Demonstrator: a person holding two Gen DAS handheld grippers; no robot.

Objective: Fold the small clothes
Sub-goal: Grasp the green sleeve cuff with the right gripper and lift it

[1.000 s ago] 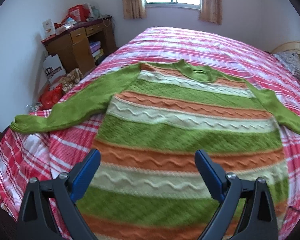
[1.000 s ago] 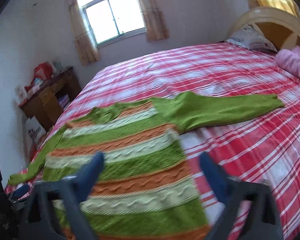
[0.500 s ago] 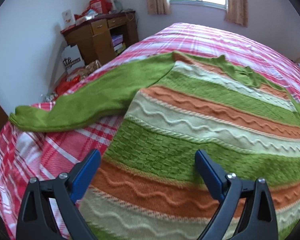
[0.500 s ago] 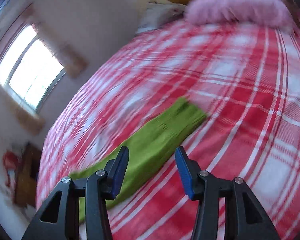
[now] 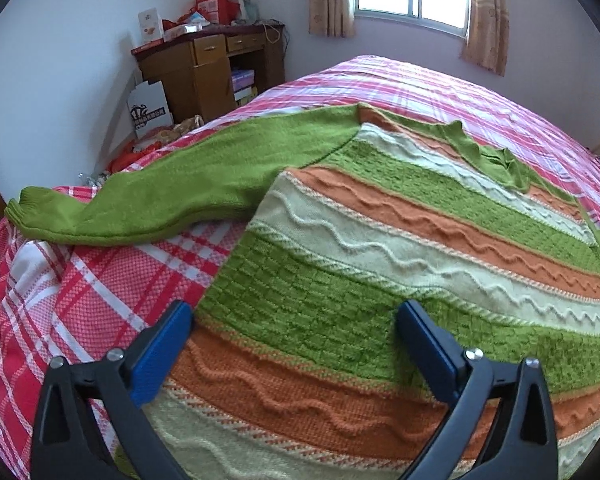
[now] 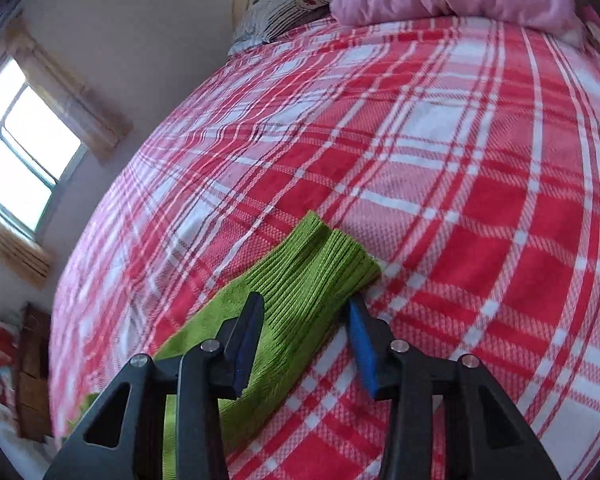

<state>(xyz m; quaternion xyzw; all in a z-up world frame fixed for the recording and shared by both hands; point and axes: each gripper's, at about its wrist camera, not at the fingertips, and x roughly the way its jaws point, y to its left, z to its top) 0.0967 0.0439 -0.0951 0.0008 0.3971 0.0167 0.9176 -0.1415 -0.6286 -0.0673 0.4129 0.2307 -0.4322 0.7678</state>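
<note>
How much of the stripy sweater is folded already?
None yet. The green, orange and cream striped knitted sweater lies spread flat on the red plaid bedspread, with its left green sleeve stretched out. The right hand-held gripper has been closing around the ribbed green cuff; the left hand-held gripper hovers open. Every fold remains.

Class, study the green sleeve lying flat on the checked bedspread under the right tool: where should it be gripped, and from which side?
Probably at the ribbed cuff, coming from above, fingers straddling its width. The sleeve lies flat on the bedspread, so its free end lifts easiest. The right tool, jaws just closing, already brackets it, apparently not yet pinching.
</note>
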